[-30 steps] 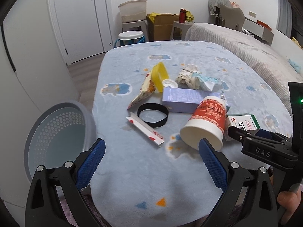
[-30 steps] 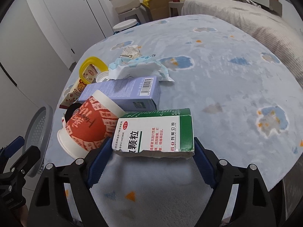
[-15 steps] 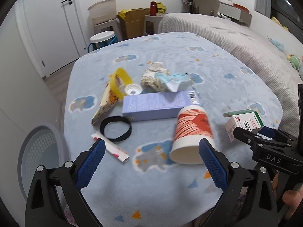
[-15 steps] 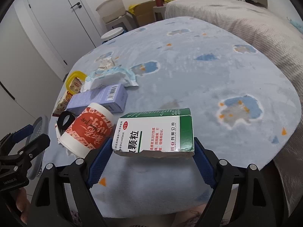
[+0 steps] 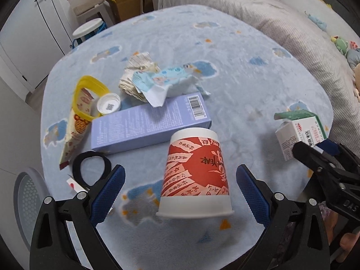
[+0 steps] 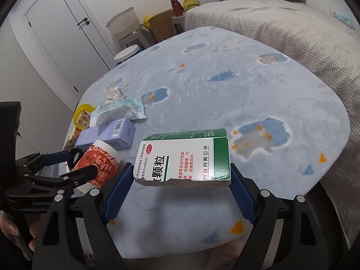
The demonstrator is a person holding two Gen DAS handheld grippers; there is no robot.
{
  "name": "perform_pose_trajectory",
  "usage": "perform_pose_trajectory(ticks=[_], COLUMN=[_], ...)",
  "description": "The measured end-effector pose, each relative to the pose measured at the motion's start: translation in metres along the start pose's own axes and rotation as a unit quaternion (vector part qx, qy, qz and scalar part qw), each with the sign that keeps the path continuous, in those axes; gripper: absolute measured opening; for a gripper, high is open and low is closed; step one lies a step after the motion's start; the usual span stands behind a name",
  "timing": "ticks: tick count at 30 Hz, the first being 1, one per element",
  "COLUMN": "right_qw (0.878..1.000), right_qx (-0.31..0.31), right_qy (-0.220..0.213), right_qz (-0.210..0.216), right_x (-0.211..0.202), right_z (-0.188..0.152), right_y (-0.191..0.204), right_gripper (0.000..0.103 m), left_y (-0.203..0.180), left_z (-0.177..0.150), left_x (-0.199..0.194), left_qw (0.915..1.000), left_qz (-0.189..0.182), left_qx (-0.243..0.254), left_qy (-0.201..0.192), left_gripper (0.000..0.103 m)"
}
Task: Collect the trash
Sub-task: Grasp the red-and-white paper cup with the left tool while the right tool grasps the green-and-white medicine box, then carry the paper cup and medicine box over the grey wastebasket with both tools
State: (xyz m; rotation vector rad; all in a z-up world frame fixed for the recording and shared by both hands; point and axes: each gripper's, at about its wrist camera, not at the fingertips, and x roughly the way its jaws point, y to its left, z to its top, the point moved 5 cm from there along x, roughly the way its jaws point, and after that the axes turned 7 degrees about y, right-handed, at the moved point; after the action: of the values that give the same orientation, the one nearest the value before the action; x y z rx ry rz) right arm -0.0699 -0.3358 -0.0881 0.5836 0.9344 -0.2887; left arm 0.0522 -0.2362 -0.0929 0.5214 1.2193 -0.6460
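— How is the medicine box (image 6: 183, 157) held?

— It is clamped across its width between the blue pads (image 6: 118, 189) of the right gripper (image 6: 180, 192), lifted clear of the blue blanket (image 6: 225, 85), its long axis lying sideways and its torn edge turned toward the camera.

— And the paper cup (image 5: 195, 173)?

— It is seen on its side, rim nearest, base pointed at the purple box (image 5: 148, 127). It is framed between the spread, empty jaws of the left gripper (image 5: 180, 187), neither pad touching it.

— What has changed?

— The cup, off toward the right pad a second ago, is now centred between the jaws.
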Motion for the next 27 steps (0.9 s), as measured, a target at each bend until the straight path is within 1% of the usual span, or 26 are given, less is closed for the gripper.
perform_pose_trajectory(ticks=[5,9,10,11,13,18,27], right_qw=[1.000,1.000,1.000,1.000,1.000,1.000,1.000], right_qx=[0.001,-0.002,-0.003,-0.003,-0.003,-0.004,-0.009], right_qy=[0.000,-0.001,0.000,0.000,0.001,-0.001,-0.004], right_qz=[0.010,0.010,0.010,0.009,0.009,0.008,0.007], right_x=[-0.001,-0.001,-0.001,0.000,0.000,0.000,-0.001], right_z=[0.001,0.001,0.001,0.001,0.001,0.001,0.001], right_y=[0.000,0.002,0.001,0.001,0.002,0.002,0.004], right_gripper=[0.081,0.081,0.081,0.081,0.081,0.081,0.081], left_y=[-0.002,-0.003,-0.003,-0.004,-0.005,-0.005,-0.006], left_z=[0.000,-0.001,-0.001,-0.002,-0.004,-0.008,-0.020], left_x=[0.015,0.021,0.023,0.024,0.030,0.025,-0.001], left_qw=[0.9996,0.9994,0.9993,0.9991,0.9981,0.9985,0.9986], left_qz=[-0.007,-0.011,-0.015,-0.019,-0.034,-0.040,-0.043], left_qx=[-0.008,-0.007,-0.009,-0.010,-0.012,-0.016,-0.030], left_qy=[0.024,0.031,0.033,0.037,0.049,0.033,-0.011], left_gripper=[0.094,0.093,0.087,0.075,0.063,0.062,0.062])
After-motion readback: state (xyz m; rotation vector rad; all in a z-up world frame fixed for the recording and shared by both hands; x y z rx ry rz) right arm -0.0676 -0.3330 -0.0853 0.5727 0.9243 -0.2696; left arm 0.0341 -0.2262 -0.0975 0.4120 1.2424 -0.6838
